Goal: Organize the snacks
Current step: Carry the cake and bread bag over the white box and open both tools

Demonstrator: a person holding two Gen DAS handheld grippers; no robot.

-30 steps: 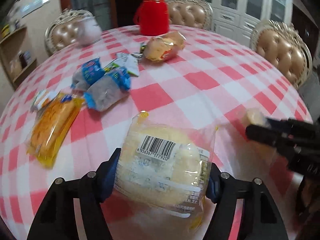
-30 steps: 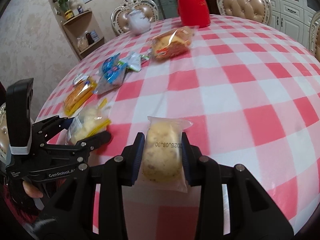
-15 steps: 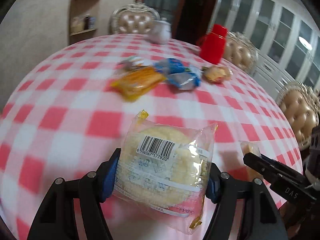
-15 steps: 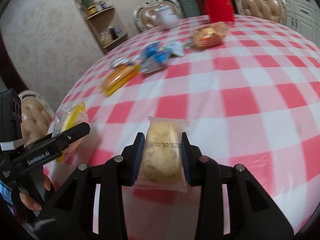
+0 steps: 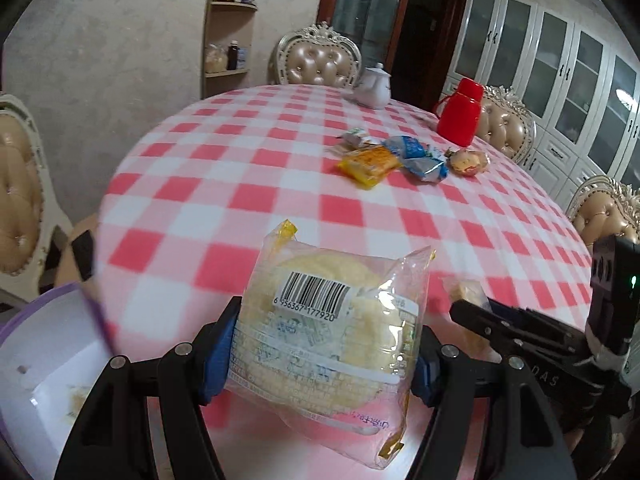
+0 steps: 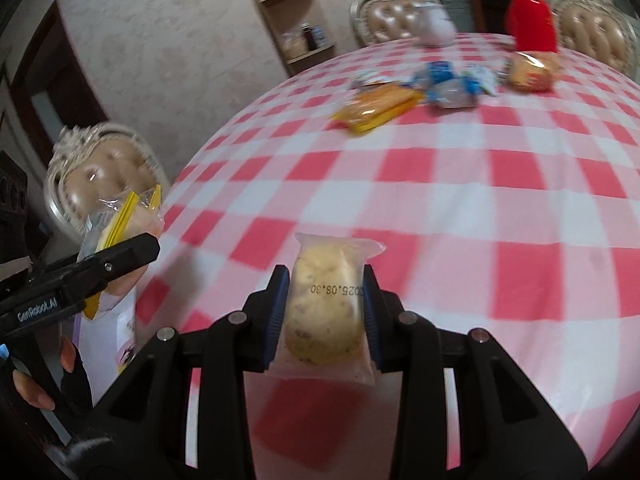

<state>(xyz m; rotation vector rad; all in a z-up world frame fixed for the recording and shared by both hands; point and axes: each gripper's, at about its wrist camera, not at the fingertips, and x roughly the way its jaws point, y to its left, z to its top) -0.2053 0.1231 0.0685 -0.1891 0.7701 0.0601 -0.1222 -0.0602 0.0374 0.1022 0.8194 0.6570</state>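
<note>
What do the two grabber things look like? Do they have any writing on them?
Both are black plastic claws with silver screws and blue pads on their fingertips. The left gripper has "GenRobot.AI" in white letters on its side, as the right camera shows. The right gripper shows white letters "DAS" and a black box with a small green light behind it, seen from the left camera. A dark sleeve or glove covers part of the left hand.

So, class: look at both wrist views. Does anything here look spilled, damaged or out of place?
Nothing stands out. Each gripper grips a sealed packet: the left gripper the barcoded cake, the right gripper the small bun. The other snacks lie clustered, unopened, on the checked tablecloth.
</note>
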